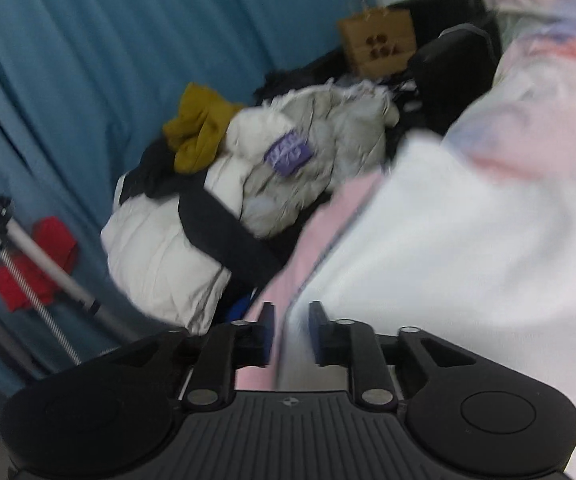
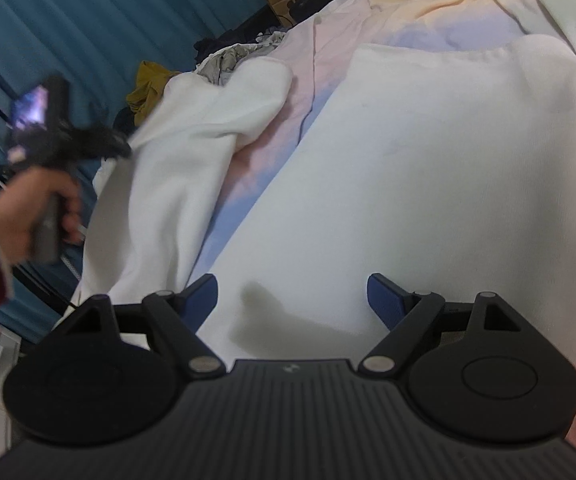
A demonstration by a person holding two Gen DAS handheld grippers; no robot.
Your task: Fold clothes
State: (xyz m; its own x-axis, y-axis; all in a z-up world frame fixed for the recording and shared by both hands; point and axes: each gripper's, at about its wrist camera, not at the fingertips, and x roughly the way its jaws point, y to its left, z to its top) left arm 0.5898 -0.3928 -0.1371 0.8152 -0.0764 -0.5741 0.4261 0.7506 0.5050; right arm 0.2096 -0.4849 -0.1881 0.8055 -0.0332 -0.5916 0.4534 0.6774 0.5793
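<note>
A white garment [image 2: 427, 184] lies spread on the pastel bed sheet [image 2: 311, 92]. My right gripper [image 2: 292, 300] is open just above the garment's near body, empty. One sleeve [image 2: 192, 152] runs off to the left, where my left gripper [image 2: 122, 152] pinches it, hand-held and blurred. In the left wrist view my left gripper [image 1: 291, 328] is shut on the white sleeve fabric [image 1: 447, 248], which fills the right side of the view, blurred by motion.
A heap of clothes [image 1: 248, 168] lies past the bed's edge: white padded jacket, mustard garment [image 1: 200, 128], dark items. A brown paper bag [image 1: 377, 42] stands behind. Blue curtain [image 1: 88, 60] at left, with a tripod [image 1: 36, 256] and red cloth [image 1: 44, 264].
</note>
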